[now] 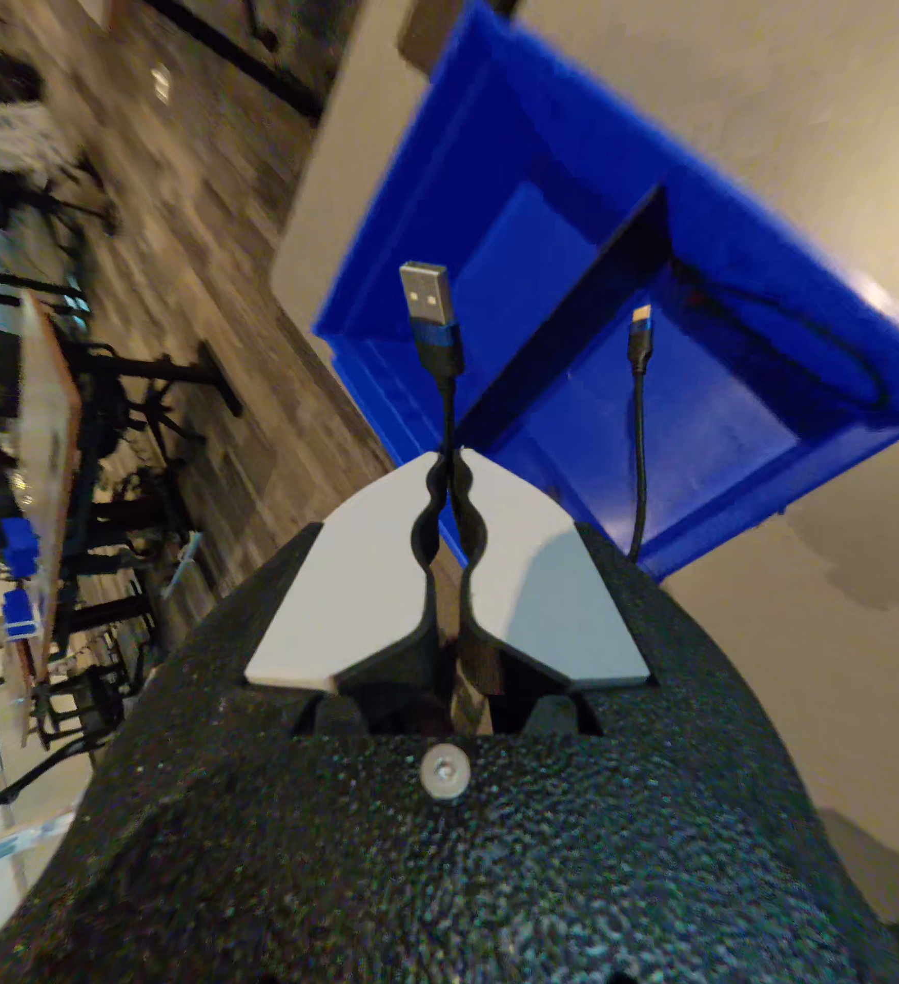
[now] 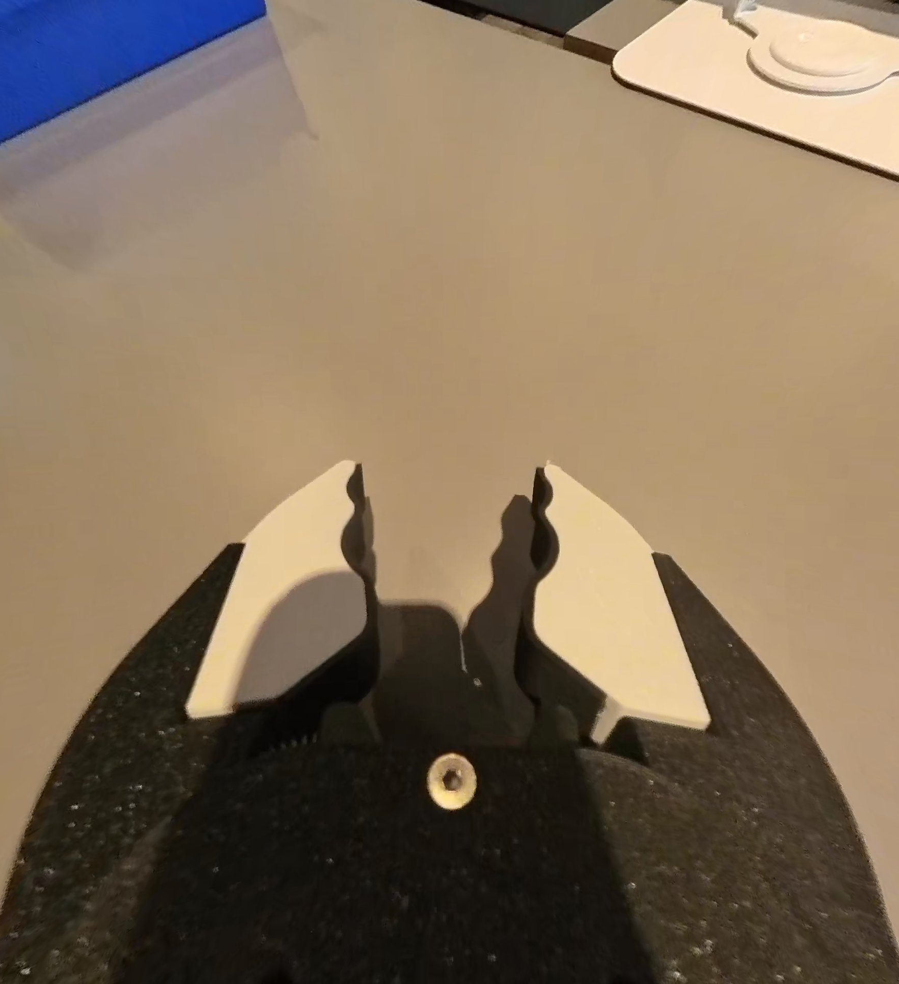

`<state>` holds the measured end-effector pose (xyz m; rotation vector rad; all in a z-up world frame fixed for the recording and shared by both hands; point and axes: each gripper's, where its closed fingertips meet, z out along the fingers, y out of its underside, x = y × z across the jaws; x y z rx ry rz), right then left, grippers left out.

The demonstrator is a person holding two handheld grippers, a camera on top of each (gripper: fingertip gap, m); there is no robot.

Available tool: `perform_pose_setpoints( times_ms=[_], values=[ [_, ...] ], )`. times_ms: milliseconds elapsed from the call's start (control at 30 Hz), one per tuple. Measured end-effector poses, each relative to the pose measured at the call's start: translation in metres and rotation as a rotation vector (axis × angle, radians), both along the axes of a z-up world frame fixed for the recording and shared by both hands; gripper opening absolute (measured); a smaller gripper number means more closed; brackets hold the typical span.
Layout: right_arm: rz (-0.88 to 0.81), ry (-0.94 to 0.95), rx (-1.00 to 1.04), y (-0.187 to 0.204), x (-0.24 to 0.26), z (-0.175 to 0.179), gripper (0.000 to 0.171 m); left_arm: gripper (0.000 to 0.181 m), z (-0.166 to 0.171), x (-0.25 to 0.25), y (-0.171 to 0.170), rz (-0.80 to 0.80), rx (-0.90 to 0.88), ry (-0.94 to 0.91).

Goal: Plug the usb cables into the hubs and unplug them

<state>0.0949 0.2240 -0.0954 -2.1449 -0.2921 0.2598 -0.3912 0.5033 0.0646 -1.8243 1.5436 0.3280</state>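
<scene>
My left gripper (image 1: 450, 458) is shut on a black braided usb cable (image 1: 446, 404). The cable's silver USB-A plug (image 1: 426, 293) with a blue band sticks out past the fingertips. Its other end, a small plug (image 1: 640, 325), rises to the right of the fingers. Both hang in front of a blue bin (image 1: 713, 468) with a dark divider (image 1: 596, 298), seen tilted. My right gripper (image 2: 448, 471) is open and empty over the bare beige table (image 2: 436, 266). No hub shows in either view.
A corner of the blue bin (image 2: 80, 58) shows at the top left of the right wrist view. A white board with a round disc (image 2: 788, 90) lies at the far right. In the left wrist view the table edge, wood floor (image 1: 197, 186) and dark furniture lie to the left. My hands' fingertips stand some 60 centimetres from each other.
</scene>
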Motion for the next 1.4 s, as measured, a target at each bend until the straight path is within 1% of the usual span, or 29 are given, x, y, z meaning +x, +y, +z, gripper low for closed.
perform_pose_setpoints(
  times_ms=[33,133,200,267,333,400,467,567,667,733,833,933,1033,1167,1233,1333,1400],
  values=[
    [0.001,-0.003,-0.003,0.0,0.0,-0.001,0.061,0.002,0.016,0.01,-0.004,-0.016,0.035,-0.033],
    [-0.001,-0.007,-0.004,0.0,0.0,-0.001,0.061,0.002,0.061,0.052,-0.021,-0.103,0.105,-0.152],
    [-0.001,-0.001,0.004,0.0,0.0,0.0,0.061,0.002,0.084,0.092,-0.039,-0.194,0.105,-0.245],
    [-0.004,0.01,0.021,-0.001,0.0,0.003,0.06,0.002,0.092,0.136,-0.061,-0.295,0.065,-0.308],
    [-0.004,0.029,0.044,-0.002,0.0,0.006,0.06,0.002,0.087,0.184,-0.085,-0.396,-0.015,-0.365],
    [-0.006,0.054,0.077,-0.004,0.001,0.011,0.059,0.002,0.072,0.229,-0.108,-0.472,-0.116,-0.398],
    [-0.01,0.086,0.11,-0.006,0.003,0.017,0.059,0.002,0.049,0.27,-0.125,-0.508,-0.207,-0.412],
    [-0.04,0.144,0.171,-0.012,0.009,0.027,0.058,0.002,0.002,0.32,-0.15,-0.527,-0.372,-0.391],
    [-0.057,0.211,0.21,-0.023,0.016,0.035,0.058,0.002,-0.055,0.357,-0.177,-0.532,-0.535,-0.31],
    [-0.065,0.232,0.241,-0.029,0.02,0.039,0.058,0.002,-0.09,0.373,-0.197,-0.53,-0.627,-0.236],
    [-0.054,0.226,0.277,-0.037,0.022,0.044,0.058,0.002,-0.122,0.391,-0.214,-0.543,-0.655,-0.126],
    [-0.031,0.244,0.296,-0.04,0.021,0.047,0.057,0.002,-0.138,0.407,-0.224,-0.535,-0.673,-0.067],
    [-0.022,0.274,0.284,-0.04,0.021,0.046,0.057,0.003,-0.156,0.425,-0.226,-0.497,-0.673,-0.03],
    [-0.007,0.304,0.247,-0.04,0.021,0.043,0.058,0.003,-0.174,0.45,-0.228,-0.434,-0.692,-0.058],
    [0.012,0.29,0.225,-0.042,0.019,0.04,0.059,0.003,-0.175,0.462,-0.224,-0.403,-0.672,-0.098],
    [0.054,0.242,0.187,-0.045,0.014,0.035,0.061,0.004,-0.164,0.482,-0.216,-0.375,-0.657,-0.233],
    [0.094,0.178,0.152,-0.045,0.011,0.029,0.063,0.015,-0.152,0.492,-0.208,-0.353,-0.647,-0.354]
  ],
)
